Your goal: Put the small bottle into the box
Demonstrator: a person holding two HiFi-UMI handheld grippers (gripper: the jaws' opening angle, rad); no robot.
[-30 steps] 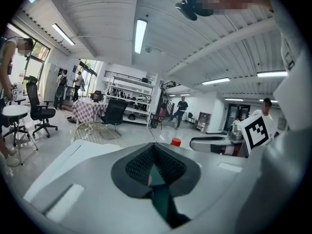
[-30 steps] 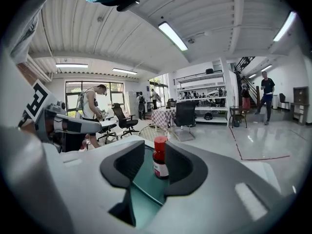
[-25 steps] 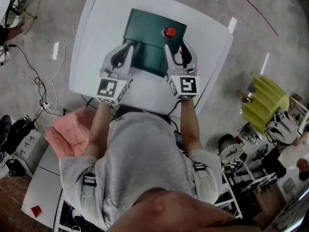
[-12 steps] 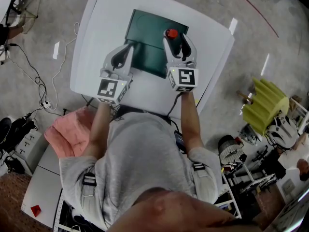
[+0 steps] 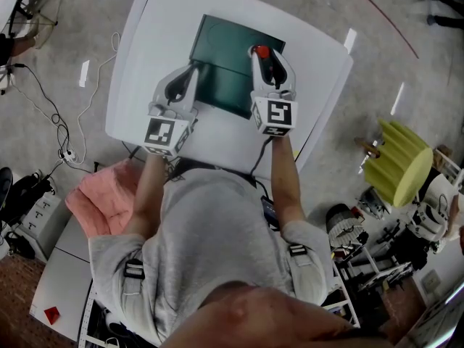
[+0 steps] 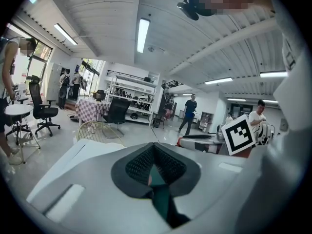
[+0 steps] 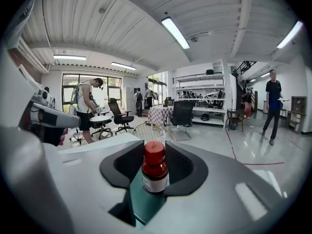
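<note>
A small bottle (image 5: 261,51) with a red cap and dark body stands upright on the dark green box (image 5: 225,67), near its far right side, on the white table (image 5: 145,42). My right gripper (image 5: 267,55) reaches over the box, and its jaws are closing with the bottle (image 7: 155,172) between them. Both pads touch the bottle's sides below the cap. My left gripper (image 5: 190,71) rests at the box's near left corner with its jaws together. Only a sliver of green box (image 6: 157,177) shows through them. Whether it pinches the box wall I cannot tell.
The table's near edge (image 5: 217,147) lies just behind both marker cubes. A pink cloth (image 5: 101,201) lies below the table on the left. Cables (image 5: 51,114) run over the floor at left. A yellow ribbed object (image 5: 395,158) stands on the floor at right.
My right gripper has moved forward over the box until the bottle sits between its jaws, and the jaws have drawn in. The left gripper has stayed in place.
</note>
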